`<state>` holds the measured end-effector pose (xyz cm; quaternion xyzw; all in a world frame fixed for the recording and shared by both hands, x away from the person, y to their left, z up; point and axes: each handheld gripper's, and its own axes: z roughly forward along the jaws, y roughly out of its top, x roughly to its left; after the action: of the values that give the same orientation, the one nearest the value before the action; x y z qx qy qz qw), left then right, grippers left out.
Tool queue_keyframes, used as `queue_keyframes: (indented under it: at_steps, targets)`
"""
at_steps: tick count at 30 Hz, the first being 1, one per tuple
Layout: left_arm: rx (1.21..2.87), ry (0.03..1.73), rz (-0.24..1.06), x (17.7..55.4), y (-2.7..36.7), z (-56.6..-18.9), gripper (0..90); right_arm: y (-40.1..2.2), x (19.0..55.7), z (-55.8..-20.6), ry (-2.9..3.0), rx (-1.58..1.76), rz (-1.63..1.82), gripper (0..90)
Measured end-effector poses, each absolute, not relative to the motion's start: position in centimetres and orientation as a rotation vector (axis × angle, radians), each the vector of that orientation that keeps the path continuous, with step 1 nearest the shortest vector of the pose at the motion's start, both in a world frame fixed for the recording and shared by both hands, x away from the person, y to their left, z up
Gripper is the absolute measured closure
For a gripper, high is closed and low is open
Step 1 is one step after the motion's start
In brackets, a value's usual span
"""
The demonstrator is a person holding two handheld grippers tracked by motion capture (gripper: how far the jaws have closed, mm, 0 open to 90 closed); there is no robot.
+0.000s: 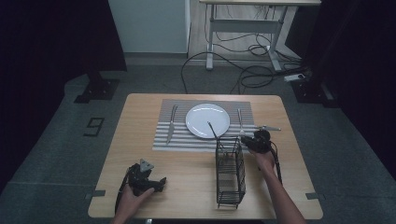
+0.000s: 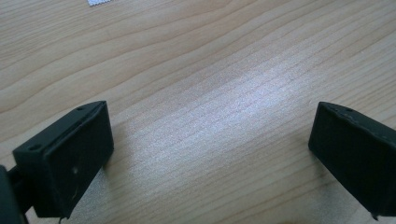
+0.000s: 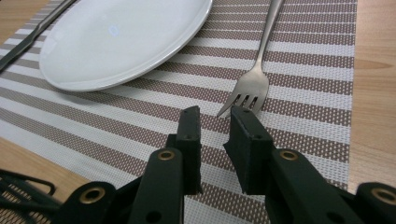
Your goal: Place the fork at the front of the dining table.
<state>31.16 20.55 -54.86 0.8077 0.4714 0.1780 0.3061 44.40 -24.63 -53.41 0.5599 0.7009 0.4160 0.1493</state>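
A striped placemat [image 1: 177, 140] carries a white plate [image 1: 208, 120], a knife [image 1: 171, 123] on its left and a fork [image 1: 240, 121] on its right. My right gripper [image 1: 252, 140] sits low over the mat's near right corner. In the right gripper view its jaws [image 3: 216, 116] stand a narrow gap apart with nothing between them. The fork [image 3: 254, 88] lies flat on the placemat [image 3: 303, 70], its tines just past the right jaw's tip, with the plate [image 3: 121, 42] to the left. My left gripper [image 1: 159, 183] rests near the front left edge, and its jaws [image 2: 210, 154] are wide open over bare wood.
A black wire basket [image 1: 230, 170] stands upright at the front of the table, just left of my right hand. One thin utensil [image 1: 212, 129] leans on the plate's near rim. Another metal utensil [image 1: 267, 127] lies across the mat's right edge. Cables and a desk frame [image 1: 243, 28] are on the floor beyond.
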Motion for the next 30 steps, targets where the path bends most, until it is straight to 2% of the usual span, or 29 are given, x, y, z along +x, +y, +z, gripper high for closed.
queue_keyframes:
  at_steps: [14, 30]
  targets:
    - [2.138, 1.248, 0.471, 31.2, 20.5, -54.9, 0.0, -24.4, 42.7, -51.9, 2.091, 1.465, 1.184, 67.8]
    - [2.138, 1.248, 0.472, 31.2, 20.5, -54.9, 0.0, -25.5, 40.0, -52.5, 2.138, 1.400, 1.197, 60.6]
